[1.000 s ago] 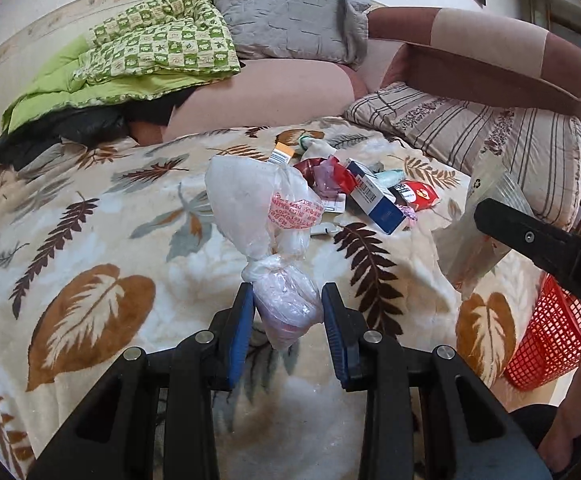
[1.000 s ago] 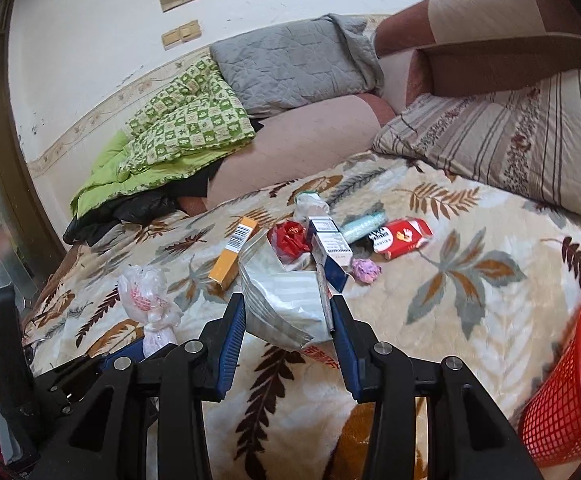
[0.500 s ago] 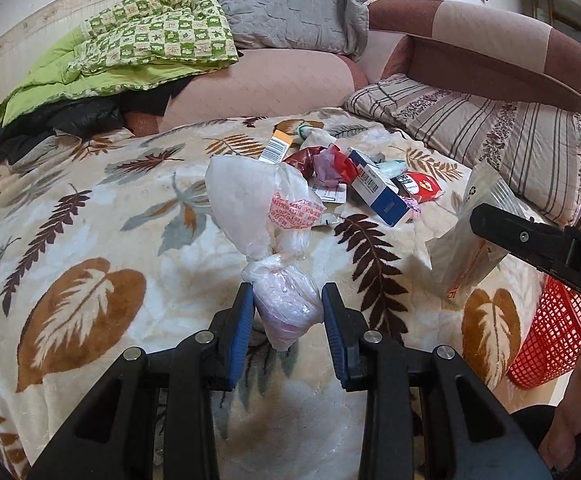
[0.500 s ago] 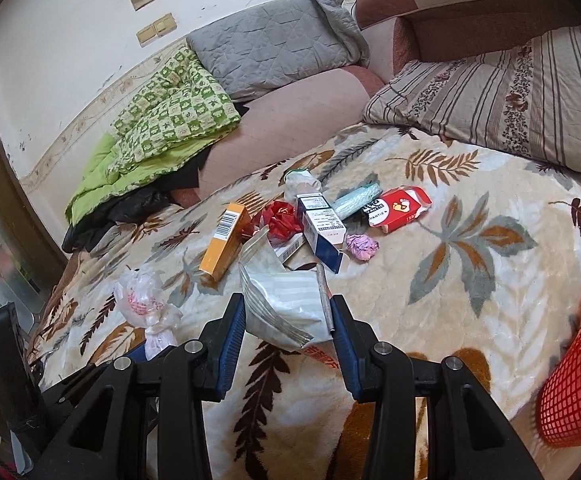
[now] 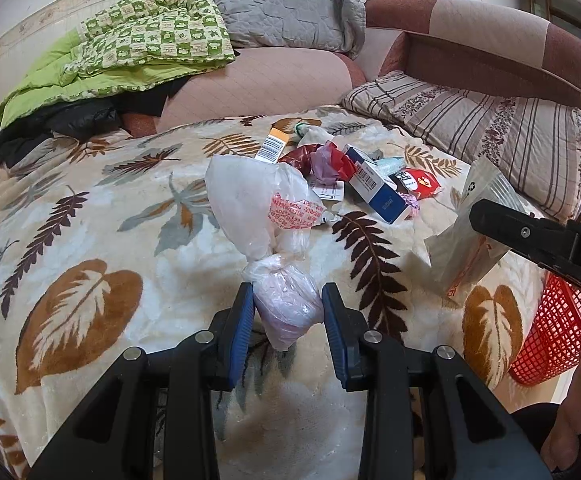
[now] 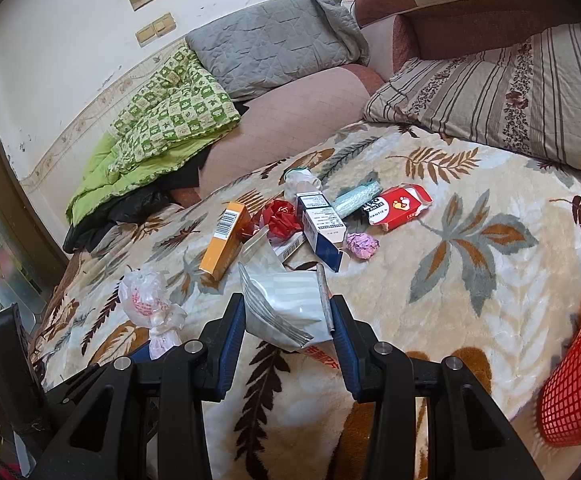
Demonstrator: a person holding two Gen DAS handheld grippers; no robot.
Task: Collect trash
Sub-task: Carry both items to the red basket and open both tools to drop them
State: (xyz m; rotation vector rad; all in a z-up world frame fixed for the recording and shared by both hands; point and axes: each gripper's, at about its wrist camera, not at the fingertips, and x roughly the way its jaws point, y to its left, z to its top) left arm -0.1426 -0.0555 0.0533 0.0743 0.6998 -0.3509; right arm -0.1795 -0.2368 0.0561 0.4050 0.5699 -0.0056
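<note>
My left gripper (image 5: 288, 312) is shut on a knotted clear plastic bag (image 5: 258, 216) with red print, held above the leaf-patterned blanket (image 5: 90, 240). My right gripper (image 6: 288, 312) is shut on a flat white pouch (image 6: 286, 304); the same pouch (image 5: 462, 248) shows at the right of the left wrist view. A heap of trash lies further back on the bed: an orange box (image 6: 224, 244), a blue-and-white box (image 6: 322, 232), a red crumpled wrapper (image 6: 278, 220), a red packet (image 6: 398, 206) and a pink paper ball (image 6: 362, 245).
A red mesh basket (image 6: 578, 380) stands off the bed's right edge. A striped pillow (image 6: 510, 100), a pink bolster (image 5: 258, 84), a grey quilt (image 5: 282, 12) and a green checked blanket (image 5: 142, 48) line the head of the bed against the wall.
Both grippers keep their holds. The right gripper has moved nearer the left gripper and lower over the bed; the red basket has slid toward the right edge of its view.
</note>
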